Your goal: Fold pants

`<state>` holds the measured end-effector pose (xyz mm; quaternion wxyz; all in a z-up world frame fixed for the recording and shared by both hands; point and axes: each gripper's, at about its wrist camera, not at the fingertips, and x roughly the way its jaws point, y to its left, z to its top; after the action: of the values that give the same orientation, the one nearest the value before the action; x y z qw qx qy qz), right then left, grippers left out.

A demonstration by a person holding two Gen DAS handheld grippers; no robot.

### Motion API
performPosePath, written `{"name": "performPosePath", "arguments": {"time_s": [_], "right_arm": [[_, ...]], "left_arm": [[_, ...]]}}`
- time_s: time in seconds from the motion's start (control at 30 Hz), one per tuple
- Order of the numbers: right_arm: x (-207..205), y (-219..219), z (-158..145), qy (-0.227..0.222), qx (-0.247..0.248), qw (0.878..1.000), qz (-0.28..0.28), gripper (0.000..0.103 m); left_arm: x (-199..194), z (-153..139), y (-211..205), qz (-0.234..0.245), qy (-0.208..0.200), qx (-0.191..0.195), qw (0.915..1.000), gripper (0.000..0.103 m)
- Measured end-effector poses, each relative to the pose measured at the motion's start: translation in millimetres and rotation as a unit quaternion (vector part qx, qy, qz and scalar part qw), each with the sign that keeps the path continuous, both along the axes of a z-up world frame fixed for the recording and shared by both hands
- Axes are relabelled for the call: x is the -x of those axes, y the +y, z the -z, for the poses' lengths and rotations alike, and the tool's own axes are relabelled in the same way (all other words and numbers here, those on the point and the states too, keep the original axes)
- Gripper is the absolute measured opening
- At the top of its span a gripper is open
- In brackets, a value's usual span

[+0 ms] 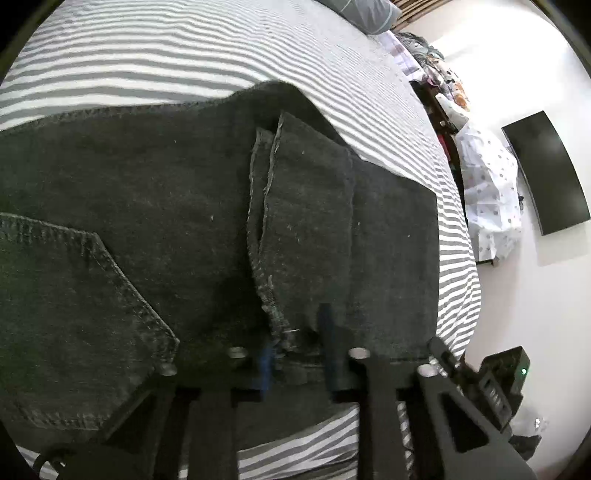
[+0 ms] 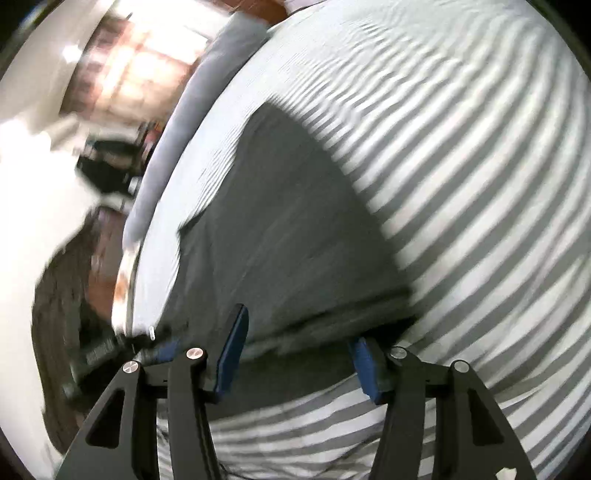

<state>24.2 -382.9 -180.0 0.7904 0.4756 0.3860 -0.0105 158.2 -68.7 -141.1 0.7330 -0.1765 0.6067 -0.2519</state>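
Dark grey denim pants (image 1: 177,221) lie folded on a grey-and-white striped bed sheet (image 1: 184,48). Their leg hems (image 1: 264,206) lie over the seat, beside a back pocket (image 1: 74,295). My left gripper (image 1: 299,350) is low over the near edge of the pants, its blue pads apart, with the hem edge lying between them. My right gripper (image 2: 295,354) is open with wide-spread blue pads, hovering over the near edge of the pants (image 2: 288,229). The right wrist view is motion-blurred.
The bed's right edge drops to a white floor (image 1: 535,295). A black flat panel (image 1: 543,173) and a heap of patterned cloth (image 1: 487,192) lie beyond it. A grey pillow (image 1: 362,13) sits at the far end. The right gripper's body (image 1: 480,387) shows in the left wrist view.
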Motion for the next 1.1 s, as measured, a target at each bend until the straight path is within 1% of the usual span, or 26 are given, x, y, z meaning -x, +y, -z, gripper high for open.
{"name": "performPosePath", "arguments": {"time_s": [0.07, 0.1, 0.17, 0.2, 0.23, 0.27, 0.37, 0.5, 0.7, 0.77, 0.87, 0.97, 1.1], "right_arm": [[5.1, -16.2, 9.8, -0.005, -0.049, 0.999, 0.016, 0.050], [5.8, -19.2, 12.6, -0.005, -0.060, 0.998, 0.020, 0.050], [5.1, -19.5, 14.2, -0.001, -0.058, 0.998, 0.020, 0.046], [5.2, -19.6, 14.4, 0.004, -0.050, 0.999, 0.021, 0.039], [4.7, -18.4, 13.6, 0.010, -0.039, 0.999, 0.021, 0.034], [4.1, -18.3, 13.2, 0.014, -0.034, 0.999, 0.020, 0.027], [4.8, -17.8, 13.0, 0.017, -0.030, 0.999, 0.019, 0.015], [2.4, -13.8, 3.1, 0.019, 0.005, 1.000, 0.001, 0.012], [-3.4, 6.9, -17.2, 0.020, 0.074, 0.996, -0.038, 0.012], [-4.8, 13.7, -19.9, 0.023, 0.097, 0.994, -0.049, 0.012], [-8.0, 22.0, -19.2, 0.034, 0.125, 0.990, -0.062, 0.012], [-6.6, 19.9, -11.6, 0.046, 0.122, 0.989, -0.062, 0.012], [-4.9, 16.8, -4.5, 0.057, 0.116, 0.990, -0.059, 0.012]], "left_arm": [[2.1, 0.8, -1.5, 0.000, 0.000, -0.004, 1.0000, 0.008], [4.0, -0.2, -1.6, 0.001, -0.004, -0.008, 1.0000, 0.007], [8.2, -3.6, -3.0, 0.003, -0.014, -0.012, 0.9998, 0.006], [9.8, -7.1, -5.1, 0.005, -0.019, -0.015, 0.9997, 0.006], [12.4, -10.2, -5.1, 0.007, -0.025, -0.018, 0.9995, 0.006], [15.0, -13.3, -5.0, 0.009, -0.030, -0.020, 0.9993, 0.005], [22.2, -19.7, -6.1, 0.014, -0.040, -0.025, 0.9988, 0.005], [32.2, -25.9, -4.3, 0.023, -0.055, -0.043, 0.9973, 0.005], [39.8, -24.8, 4.2, 0.030, -0.069, -0.078, 0.9941, 0.006], [42.9, -24.2, 3.1, 0.035, -0.077, -0.095, 0.9919, 0.006], [47.5, -22.2, -4.2, 0.052, -0.098, -0.127, 0.9858, 0.006], [52.2, -19.7, -16.4, 0.068, -0.116, -0.157, 0.9783, 0.006], [54.8, -17.0, -23.1, 0.077, -0.129, -0.175, 0.9730, 0.006]]}}
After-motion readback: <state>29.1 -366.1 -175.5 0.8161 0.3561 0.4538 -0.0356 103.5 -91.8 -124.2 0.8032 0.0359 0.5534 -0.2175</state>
